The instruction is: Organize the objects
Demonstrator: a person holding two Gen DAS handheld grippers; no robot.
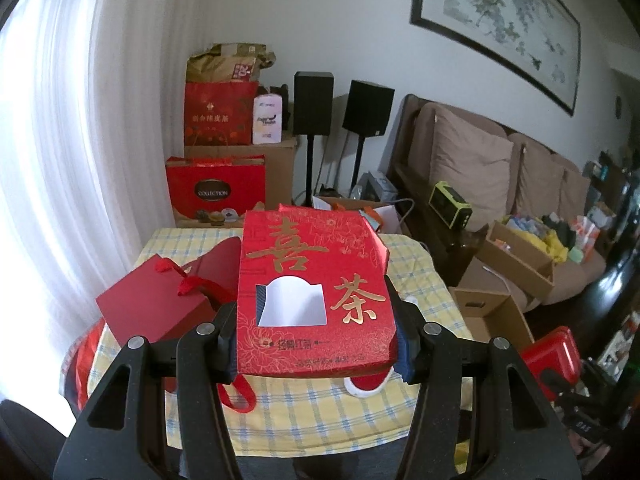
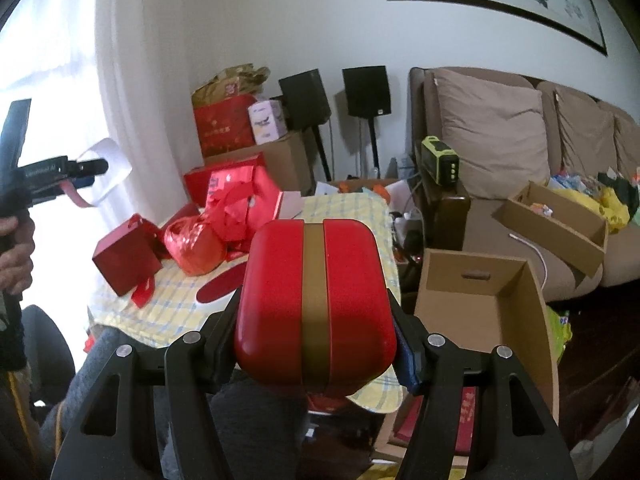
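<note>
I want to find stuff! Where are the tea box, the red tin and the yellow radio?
tea box (image 1: 312, 280): left wrist view, red front face.
red tin (image 2: 316, 304): right wrist view, gold band.
yellow radio (image 2: 440, 162): right wrist view, dark side.

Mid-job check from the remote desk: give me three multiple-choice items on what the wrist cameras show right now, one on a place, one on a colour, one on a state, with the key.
1. Where does the small dark red gift box with the ribbon handle sit?
A. on the sofa
B. on the checked tablecloth
C. inside the open cardboard box

2. What colour is the band around the red tin in the right gripper?
A. gold
B. white
C. blue

3. What is the state of the left gripper?
A. open and empty
B. shut on the red tea box
C. shut on a cushion

Key:
1 B, it rests on the yellow checked tablecloth left of the gripper.
2 A, a gold stripe runs down the tin's middle.
3 B, both pads press the sides of the red tea box, which is lifted off the table.
</note>
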